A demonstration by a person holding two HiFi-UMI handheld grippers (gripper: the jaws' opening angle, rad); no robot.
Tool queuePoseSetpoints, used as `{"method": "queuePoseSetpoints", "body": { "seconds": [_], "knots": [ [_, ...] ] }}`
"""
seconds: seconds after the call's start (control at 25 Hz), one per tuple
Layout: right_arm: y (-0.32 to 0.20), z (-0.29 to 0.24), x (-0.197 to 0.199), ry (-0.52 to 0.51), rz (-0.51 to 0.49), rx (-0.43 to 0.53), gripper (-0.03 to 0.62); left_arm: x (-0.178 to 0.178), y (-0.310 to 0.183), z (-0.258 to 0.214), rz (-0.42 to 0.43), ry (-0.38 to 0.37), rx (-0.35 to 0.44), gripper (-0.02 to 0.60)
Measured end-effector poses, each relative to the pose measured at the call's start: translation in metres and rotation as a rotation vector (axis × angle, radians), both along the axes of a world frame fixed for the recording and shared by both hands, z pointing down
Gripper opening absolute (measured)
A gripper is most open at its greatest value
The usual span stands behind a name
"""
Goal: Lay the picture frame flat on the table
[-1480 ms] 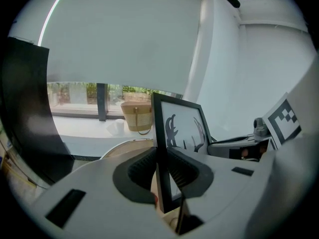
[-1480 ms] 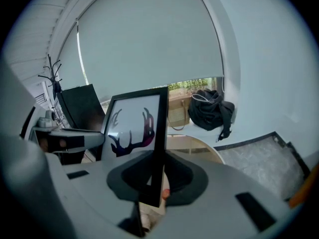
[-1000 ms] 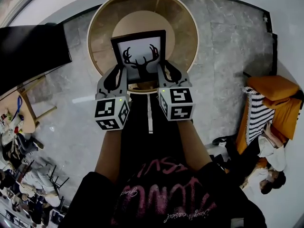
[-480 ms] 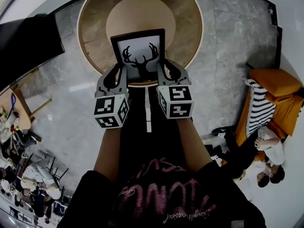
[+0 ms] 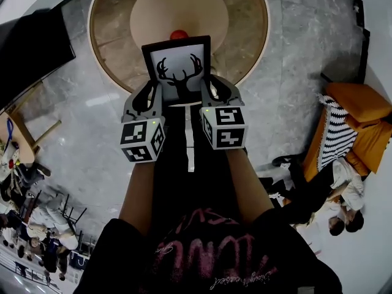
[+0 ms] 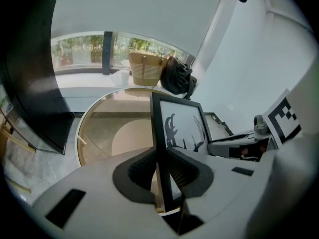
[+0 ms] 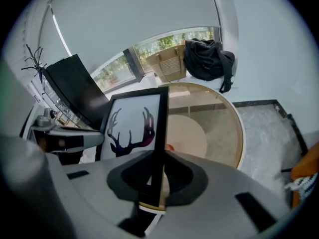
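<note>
A black picture frame (image 5: 177, 69) with a deer-antler print is held upright between both grippers, over the near edge of the round glass-topped table (image 5: 245, 48). My left gripper (image 5: 150, 97) is shut on the frame's left edge (image 6: 158, 148). My right gripper (image 5: 208, 93) is shut on its right edge (image 7: 159, 148). The print (image 6: 183, 131) faces me; in the right gripper view the print (image 7: 132, 128) shows too. The frame's lower edge is hidden behind the gripper bodies.
A small red object (image 5: 178, 34) lies on the table just behind the frame. A black panel (image 5: 30, 54) stands at the left. An orange seat with a striped cloth (image 5: 343, 139) is at the right. A wicker basket (image 6: 147, 67) and black bag (image 6: 177, 78) sit by the window.
The frame and both grippers have moved forward over the table, whose rim now sits closer under them. The red object behind the frame has come into view.
</note>
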State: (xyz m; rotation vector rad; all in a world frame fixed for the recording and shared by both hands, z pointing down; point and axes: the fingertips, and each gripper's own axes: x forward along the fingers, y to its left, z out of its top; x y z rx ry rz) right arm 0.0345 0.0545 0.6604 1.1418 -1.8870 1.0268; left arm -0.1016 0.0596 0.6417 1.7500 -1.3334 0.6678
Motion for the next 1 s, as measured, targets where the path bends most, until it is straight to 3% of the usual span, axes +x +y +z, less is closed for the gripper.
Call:
{"method": "queuePoseSetpoints", "body": {
  "seconds": [1.0],
  "knots": [
    [0.042, 0.09, 0.004, 0.038, -0.014, -0.169, 0.08, 0.004, 0.041, 0.091, -0.011, 0.001, -0.159, 0.072]
  ]
}}
